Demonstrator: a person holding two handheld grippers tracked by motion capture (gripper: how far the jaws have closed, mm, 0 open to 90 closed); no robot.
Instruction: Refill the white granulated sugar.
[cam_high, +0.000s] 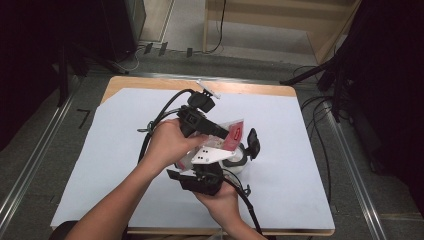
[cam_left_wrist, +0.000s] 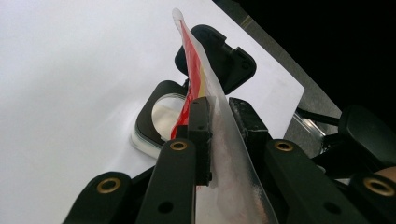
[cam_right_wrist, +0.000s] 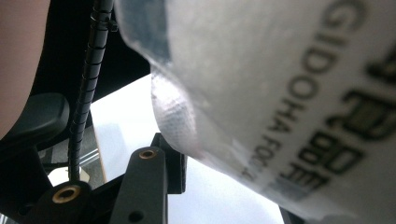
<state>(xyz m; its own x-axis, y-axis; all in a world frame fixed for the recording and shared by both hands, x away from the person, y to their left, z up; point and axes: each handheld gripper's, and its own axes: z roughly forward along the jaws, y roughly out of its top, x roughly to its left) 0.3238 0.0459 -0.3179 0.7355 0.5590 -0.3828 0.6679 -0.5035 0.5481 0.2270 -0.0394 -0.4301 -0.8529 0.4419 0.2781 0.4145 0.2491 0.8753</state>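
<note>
Red and clear plastic is what I am looking at first: a packet (cam_high: 233, 134) is being held up over the middle of the white sheet (cam_high: 300, 165) covering the table. I am keeping the left gripper (cam_left_wrist: 219, 121) clamped on the packet, its two black jaws pressing either side of the thin film, which is standing edge-on between them. In the right gripper view the packet (cam_right_wrist: 289, 93) is looming close and blurred, with dark lettering across its pale face; the right gripper (cam_right_wrist: 224, 177) is sitting under its lower edge, and I cannot tell whether those jaws are pinching it. Just beyond and below the packet, a round container (cam_left_wrist: 163, 116) with a dark rim is resting on the sheet, its black hinged lid (cam_left_wrist: 224, 58) standing open behind it.
</note>
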